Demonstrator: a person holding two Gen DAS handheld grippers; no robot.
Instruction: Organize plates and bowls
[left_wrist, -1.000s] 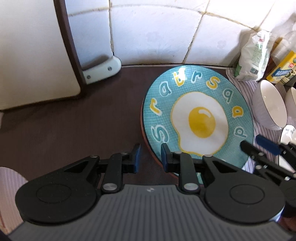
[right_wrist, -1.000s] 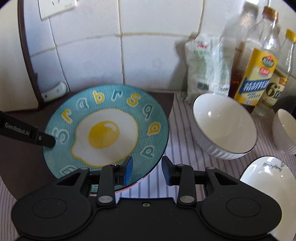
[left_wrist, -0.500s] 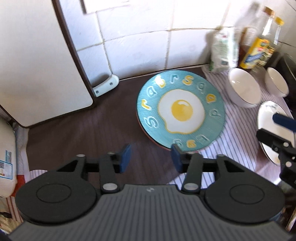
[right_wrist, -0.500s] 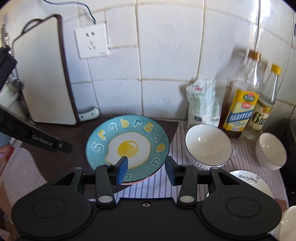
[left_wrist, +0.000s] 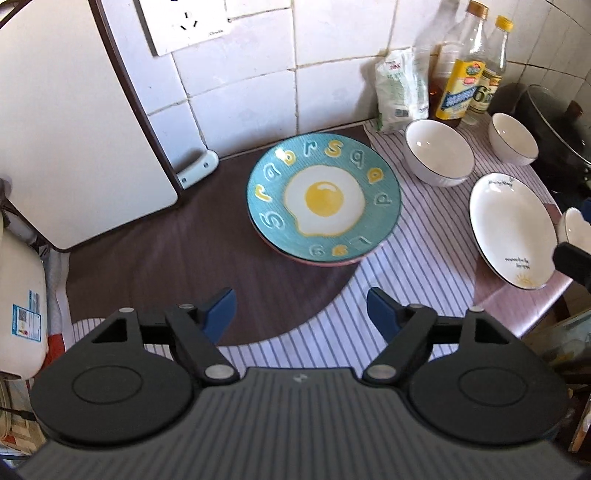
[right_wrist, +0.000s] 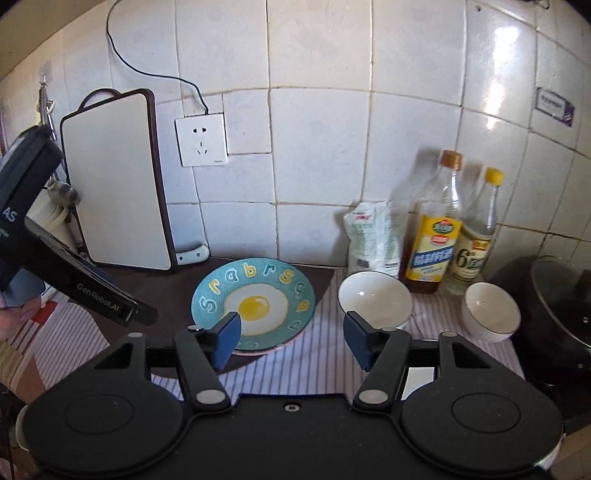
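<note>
Plate (left_wrist: 325, 199) with the fried-egg print sits flat on the dark mat (left_wrist: 155, 266), its near edge over the striped cloth (left_wrist: 417, 266), stacked on a second plate whose reddish rim shows beneath it. My left gripper (left_wrist: 301, 314) hangs above the counter, well short of the plate, which lies ahead of my fingertips and slightly right of centre. Its jaws have just been opening and stand wide, nothing between the blue pads (left_wrist: 221, 310). My right gripper (right_wrist: 291, 334) is up in the air too, with the egg plate (right_wrist: 255, 306) ahead of it and to the left, partly behind the left pad (right_wrist: 227, 338). Those jaws have also just been spreading, and they're empty. Right of the egg plate, on the cloth, a big white bowl (left_wrist: 437, 153) stands near the wall, a smaller bowl (left_wrist: 511, 138) further right. A white plate (left_wrist: 511, 229) lies nearer me on the right, just beside my right gripper's finger. Bottles (right_wrist: 434, 236) and a bag (right_wrist: 373, 236) stand against the tiles behind the bowls.
</note>
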